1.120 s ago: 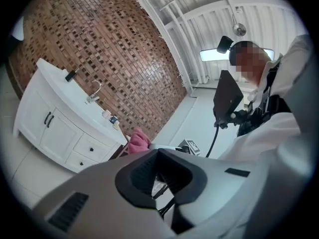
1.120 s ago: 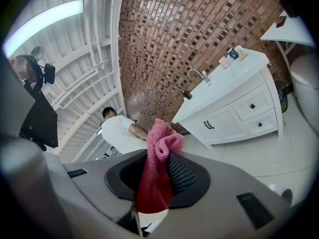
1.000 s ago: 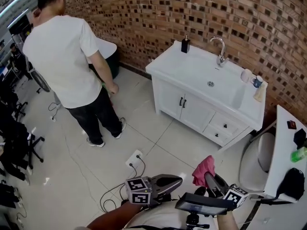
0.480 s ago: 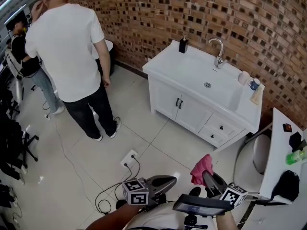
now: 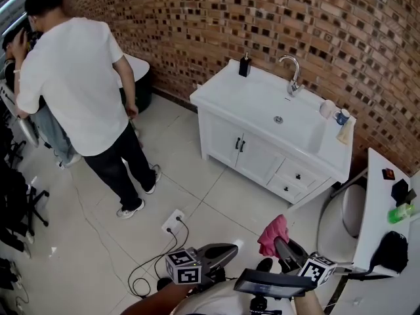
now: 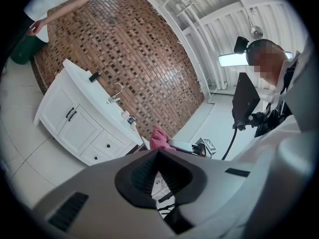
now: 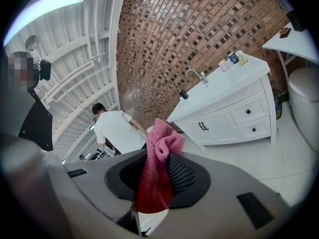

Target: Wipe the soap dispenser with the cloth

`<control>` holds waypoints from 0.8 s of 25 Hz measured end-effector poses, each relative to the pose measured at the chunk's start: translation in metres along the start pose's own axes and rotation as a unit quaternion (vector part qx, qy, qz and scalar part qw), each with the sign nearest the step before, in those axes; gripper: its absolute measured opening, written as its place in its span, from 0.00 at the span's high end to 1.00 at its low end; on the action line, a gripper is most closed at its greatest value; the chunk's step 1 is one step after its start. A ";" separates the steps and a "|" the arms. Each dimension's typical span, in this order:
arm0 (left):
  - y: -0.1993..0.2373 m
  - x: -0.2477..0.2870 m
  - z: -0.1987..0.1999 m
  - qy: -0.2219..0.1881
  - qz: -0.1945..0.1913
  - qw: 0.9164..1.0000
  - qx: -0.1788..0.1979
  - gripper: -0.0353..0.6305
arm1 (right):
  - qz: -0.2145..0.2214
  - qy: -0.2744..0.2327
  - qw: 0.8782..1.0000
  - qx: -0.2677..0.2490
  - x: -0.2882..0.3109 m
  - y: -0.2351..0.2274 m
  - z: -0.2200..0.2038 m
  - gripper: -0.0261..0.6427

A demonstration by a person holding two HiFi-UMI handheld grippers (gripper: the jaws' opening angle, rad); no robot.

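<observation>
The right gripper (image 5: 282,243) is clamped on the cloth (image 5: 273,232), a pink one. In the right gripper view the cloth (image 7: 158,163) fills the gap between the ribbed pads and bunches up above the tips. The left gripper (image 5: 231,249) is closed all the way, and in its own view the jaws meet with nothing between them (image 6: 158,156) (only the cloth (image 6: 160,139) peeks over from the other side). Both grippers are held low and close to the person carrying them, side by side, over the tiled floor (image 5: 216,195).

The dispenser (image 5: 244,65), a small dark bottle with a pump top, stands upright at the back left corner of the white vanity (image 5: 230,96), against the brick wall (image 5: 315,25) and left of the faucet (image 5: 291,75). It is well apart from both grippers, across open floor.

A person (image 5: 72,87) in a white shirt stands to the left, back turned, and a socket (image 5: 173,221) with a cord lies on the tiles.
</observation>
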State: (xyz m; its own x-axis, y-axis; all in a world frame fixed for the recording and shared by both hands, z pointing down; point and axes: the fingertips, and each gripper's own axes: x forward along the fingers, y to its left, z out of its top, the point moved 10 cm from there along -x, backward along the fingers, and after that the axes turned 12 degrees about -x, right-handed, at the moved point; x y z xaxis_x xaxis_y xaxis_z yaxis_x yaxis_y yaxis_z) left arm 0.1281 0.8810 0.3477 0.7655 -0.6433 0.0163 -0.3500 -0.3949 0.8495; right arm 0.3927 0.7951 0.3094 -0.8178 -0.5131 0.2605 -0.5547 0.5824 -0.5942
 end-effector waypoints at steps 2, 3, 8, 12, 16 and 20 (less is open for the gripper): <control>-0.001 -0.003 -0.001 -0.006 0.005 1.000 0.001 0.94 | -0.002 0.000 1.000 -0.002 -0.002 0.003 -0.002 0.80; -0.001 -0.006 -0.002 -0.009 0.007 1.000 0.001 0.94 | -0.003 0.002 1.000 -0.001 -0.002 0.005 -0.003 0.80; -0.002 -0.025 -0.006 -0.030 0.011 0.999 -0.006 0.94 | -0.004 0.004 1.000 0.000 0.002 0.014 -0.015 0.80; -0.004 -0.045 -0.008 -0.041 0.014 0.999 -0.027 0.94 | 0.003 0.013 1.000 0.005 0.007 0.025 -0.026 0.80; 0.007 -0.049 -0.013 -0.033 0.026 0.998 -0.035 0.94 | 0.005 0.023 1.000 0.005 0.012 0.027 -0.025 0.80; 0.006 -0.044 0.001 -0.036 0.046 0.998 -0.033 0.94 | 0.005 0.028 1.000 0.005 0.022 0.020 -0.011 0.80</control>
State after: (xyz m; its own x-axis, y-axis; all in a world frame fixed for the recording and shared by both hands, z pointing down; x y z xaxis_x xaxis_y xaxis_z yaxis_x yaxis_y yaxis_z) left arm 0.0923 0.9063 0.3512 0.6901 -0.7213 0.0590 -0.3789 -0.2906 0.8786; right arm 0.3622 0.8026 0.3120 -0.8305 -0.4712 0.2970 -0.5455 0.5800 -0.6050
